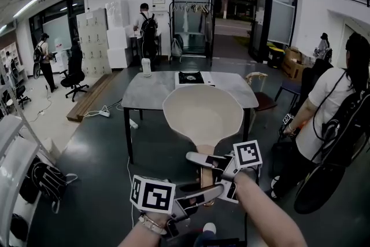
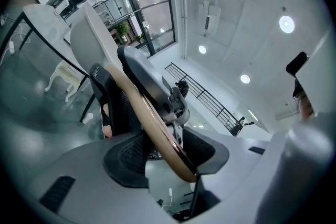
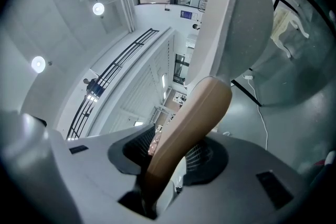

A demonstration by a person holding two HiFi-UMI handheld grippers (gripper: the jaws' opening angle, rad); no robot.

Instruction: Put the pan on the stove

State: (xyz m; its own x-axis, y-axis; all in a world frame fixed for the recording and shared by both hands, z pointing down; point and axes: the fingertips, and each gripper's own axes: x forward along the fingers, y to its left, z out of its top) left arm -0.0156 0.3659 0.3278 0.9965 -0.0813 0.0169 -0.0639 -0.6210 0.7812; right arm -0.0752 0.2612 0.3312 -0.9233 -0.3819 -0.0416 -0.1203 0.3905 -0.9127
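Both tools are on the pan [image 1: 202, 115] here. It hangs in the air on the near side of the grey table [image 1: 150, 95], with its cream bowl facing up towards us and not resting on anything. The left gripper [image 1: 205, 194] has its jaws pinched on the wooden handle [image 1: 206, 173] near the tip. The right gripper [image 1: 208, 162] clamps the same handle from the other side, a little nearer the bowl. Each gripper view shows pads pressed on wood, so neither gripper is spread.

The flat dark-topped slab [image 1: 191, 77] at the far side of the table looks like the stove, with a white canister [image 1: 146, 66] off to its left.

To do this well, keep both grips firm so the long handle can't twist. Hold the bowl level, carry it over the table's near edge, and lower the base flat onto that slab. Let go only once it sits steady.
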